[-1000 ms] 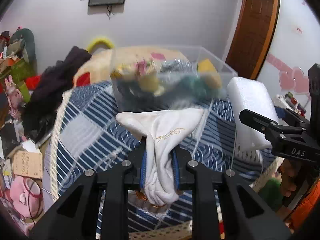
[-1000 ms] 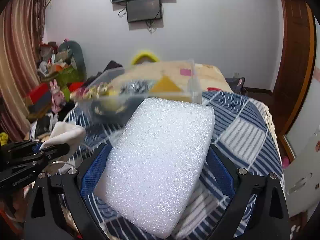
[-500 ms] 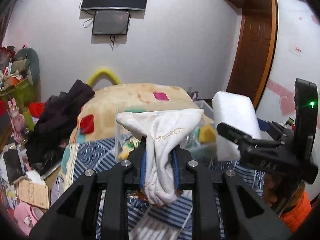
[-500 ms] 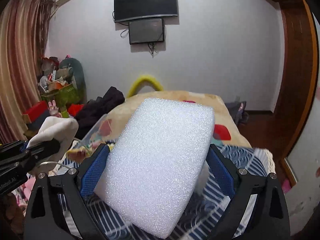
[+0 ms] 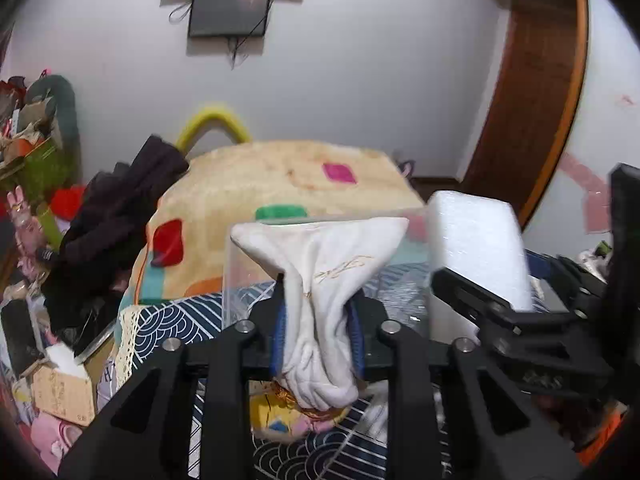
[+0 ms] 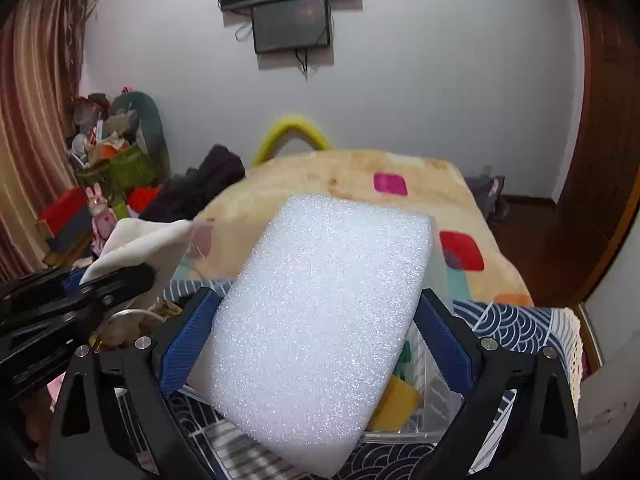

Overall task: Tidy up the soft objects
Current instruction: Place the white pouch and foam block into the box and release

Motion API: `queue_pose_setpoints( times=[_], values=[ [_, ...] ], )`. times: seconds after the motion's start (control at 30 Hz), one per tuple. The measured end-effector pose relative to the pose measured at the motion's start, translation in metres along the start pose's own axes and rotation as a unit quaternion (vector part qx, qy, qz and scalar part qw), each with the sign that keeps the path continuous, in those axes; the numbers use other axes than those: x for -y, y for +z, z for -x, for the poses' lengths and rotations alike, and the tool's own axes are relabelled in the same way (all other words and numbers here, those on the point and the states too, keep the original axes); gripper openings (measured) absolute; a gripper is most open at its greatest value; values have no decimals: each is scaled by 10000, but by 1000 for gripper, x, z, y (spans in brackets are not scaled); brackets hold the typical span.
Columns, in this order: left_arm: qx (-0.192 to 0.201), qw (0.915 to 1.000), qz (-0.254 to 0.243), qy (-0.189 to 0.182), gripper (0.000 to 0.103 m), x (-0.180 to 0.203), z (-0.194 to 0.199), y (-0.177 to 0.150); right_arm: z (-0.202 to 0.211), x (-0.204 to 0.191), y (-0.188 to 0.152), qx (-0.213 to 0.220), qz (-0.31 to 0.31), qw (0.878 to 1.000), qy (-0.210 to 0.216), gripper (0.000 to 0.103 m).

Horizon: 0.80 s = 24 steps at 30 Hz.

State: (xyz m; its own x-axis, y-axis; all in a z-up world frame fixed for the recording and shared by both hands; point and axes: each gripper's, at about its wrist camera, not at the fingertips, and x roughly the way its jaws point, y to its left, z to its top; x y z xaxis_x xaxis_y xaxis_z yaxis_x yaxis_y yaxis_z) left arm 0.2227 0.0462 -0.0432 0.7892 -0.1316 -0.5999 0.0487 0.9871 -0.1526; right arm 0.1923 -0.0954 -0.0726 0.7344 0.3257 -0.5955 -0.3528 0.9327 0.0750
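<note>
From the left wrist, the left tongs (image 5: pixel 318 320) pinch a white sock (image 5: pixel 320 280) above a clear bin (image 5: pixel 240 272), whose contents blur. From the right wrist, the right tongs (image 6: pixel 316 340) clamp a foam block (image 6: pixel 320 320) over the bin (image 6: pixel 436 400), hiding most of it.

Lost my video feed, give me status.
Left gripper shut on white sock. Right gripper shut on foam block. Both over clear bin. Nothing blocking.

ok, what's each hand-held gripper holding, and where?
Left hand-held gripper: white cloth, pinched at its bunched middle. Right hand-held gripper: white foam block, across its sides.
</note>
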Motion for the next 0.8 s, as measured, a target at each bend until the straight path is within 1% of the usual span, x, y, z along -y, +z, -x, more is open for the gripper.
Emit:
queue_pose_setpoints(
  times=[0.03,0.07,0.13,0.17,0.23,0.37,0.43,0.5,0.6,0.7,0.73,0.77,0.8],
  values=[
    [-117,9999,47,80,35,0,-9,1,0,1,-1,-25,13,10000,49,98],
    [-196,9998,68,71,43,-1,-14,1,2,0,-5,-82,42,9999,116,99],
    [-368,9993,49,-4,52,0,-23,0,7,2,-8,-101,88,9998,115,101],
    [-379,9993,22,-1,57,1,-25,-1,9,4,-8,-86,114,9998,98,102],
    [-285,9996,-12,17,61,2,-22,-3,16,8,-7,-11,130,9999,74,103],
    [-100,9999,-8,-96,67,2,-8,-6,28,11,0,186,56,9998,103,103],
    [-21,9999,-3,-122,69,3,0,-5,32,12,4,272,48,9996,101,103],
    [94,9999,-12,-102,69,5,11,-4,38,11,7,339,59,9994,10,103],
    [263,9996,-14,-40,69,6,28,-2,50,12,7,520,-2,9986,17,103],
    [418,9991,41,-26,69,4,48,-5,76,16,-2,856,-83,9962,107,103],
    [546,9985,49,-46,72,4,59,-8,81,17,-3,940,-105,9954,118,103],
    [645,9979,47,-68,77,5,68,-11,90,18,-6,1059,-142,9942,129,103],
    [749,9971,45,-87,79,5,76,-13,100,20,-10,1169,-182,9929,142,103]
  ],
)
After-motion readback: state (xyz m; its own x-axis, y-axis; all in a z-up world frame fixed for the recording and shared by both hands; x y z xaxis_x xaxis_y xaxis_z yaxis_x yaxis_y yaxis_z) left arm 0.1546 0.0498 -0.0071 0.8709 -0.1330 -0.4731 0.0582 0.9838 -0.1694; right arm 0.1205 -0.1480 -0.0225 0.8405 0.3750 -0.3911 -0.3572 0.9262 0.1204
